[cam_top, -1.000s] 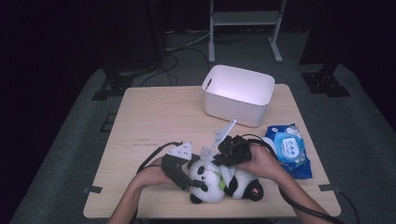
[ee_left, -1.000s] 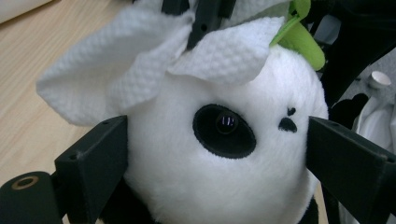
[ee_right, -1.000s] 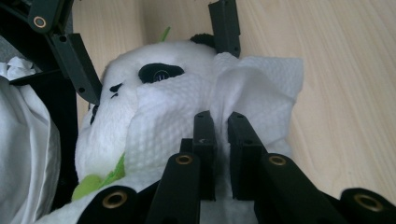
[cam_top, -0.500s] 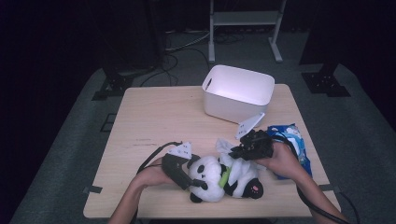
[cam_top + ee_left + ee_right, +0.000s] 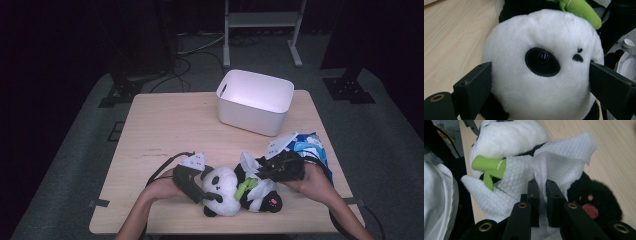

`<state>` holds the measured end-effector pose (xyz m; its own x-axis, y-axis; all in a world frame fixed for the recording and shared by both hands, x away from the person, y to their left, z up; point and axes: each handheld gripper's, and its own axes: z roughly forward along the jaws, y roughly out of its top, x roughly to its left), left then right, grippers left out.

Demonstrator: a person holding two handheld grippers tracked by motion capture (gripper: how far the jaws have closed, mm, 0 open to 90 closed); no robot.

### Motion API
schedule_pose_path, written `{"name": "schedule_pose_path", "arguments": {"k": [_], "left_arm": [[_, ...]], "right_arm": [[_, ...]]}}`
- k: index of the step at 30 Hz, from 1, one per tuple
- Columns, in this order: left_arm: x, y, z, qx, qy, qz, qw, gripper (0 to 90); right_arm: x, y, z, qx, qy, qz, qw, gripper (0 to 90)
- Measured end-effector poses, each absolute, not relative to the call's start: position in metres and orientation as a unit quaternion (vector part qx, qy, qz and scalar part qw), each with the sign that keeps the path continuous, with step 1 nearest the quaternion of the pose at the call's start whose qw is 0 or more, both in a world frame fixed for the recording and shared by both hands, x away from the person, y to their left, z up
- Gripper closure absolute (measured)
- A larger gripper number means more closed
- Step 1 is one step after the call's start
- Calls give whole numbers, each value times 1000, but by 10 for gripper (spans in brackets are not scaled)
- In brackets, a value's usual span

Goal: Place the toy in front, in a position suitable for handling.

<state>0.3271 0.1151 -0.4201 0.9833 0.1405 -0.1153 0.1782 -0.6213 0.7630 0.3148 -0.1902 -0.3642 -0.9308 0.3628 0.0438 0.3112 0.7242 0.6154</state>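
Panda (image 5: 235, 192) lies on side at worktop (image 5: 170, 125) near edge, long axis left-right, head toward left gripper (image 5: 192, 182), whose fingers (image 5: 474, 85) clamp head from both sides; right gripper (image 5: 540, 195) fingers pinch wipe (image 5: 559, 157) shut, directly over panda belly

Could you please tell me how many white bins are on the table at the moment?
1: the white bin stands at the table's far side, right of centre, beyond the plush panda.
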Motion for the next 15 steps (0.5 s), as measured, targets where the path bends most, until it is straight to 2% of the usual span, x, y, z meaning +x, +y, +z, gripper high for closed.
{"name": "schedule_pose_path", "arguments": {"k": [15], "left_arm": [[328,116,-420,901,88,-23,425,75]], "right_arm": [[308,-213,-375,210,917,339,26,820]]}}
